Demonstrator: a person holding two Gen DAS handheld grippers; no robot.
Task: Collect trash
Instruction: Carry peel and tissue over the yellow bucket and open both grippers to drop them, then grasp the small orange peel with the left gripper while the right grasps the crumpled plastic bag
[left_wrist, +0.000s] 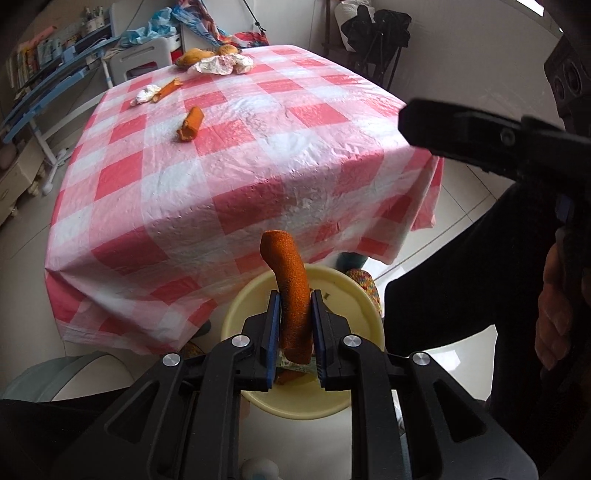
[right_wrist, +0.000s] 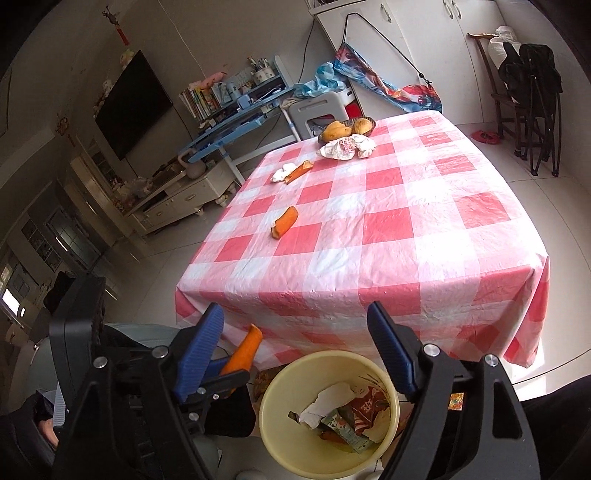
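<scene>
Trash is split between the counter and a bin: a long, curved orange peel strip (left_wrist: 291, 295) stands pinched between the blue pads of the left claw (left_wrist: 294, 332), its jaws narrow and pressing on both sides of it. Directly beneath that claw sits the round pale-yellow plastic bin (left_wrist: 236, 317), on the floor against the near edge of the counter draped in a red-and-white checked plastic cloth (left_wrist: 258, 155). The right claw (right_wrist: 295, 354) hangs just above the bin (right_wrist: 269, 406) with its jaws spread wide and nothing between them; below it, inside the bin, lie crumpled white paper (right_wrist: 325, 400) and red and green wrappers (right_wrist: 364, 406). Well ahead of both claws, on the cloth, a short orange peel chunk (right_wrist: 283, 222) lies alone. Farther off rest a second peel piece beside a white wad (right_wrist: 293, 171), and a crumpled white wrapper (right_wrist: 345, 146) just before a dark dish of yellow fruit (right_wrist: 347, 127).
</scene>
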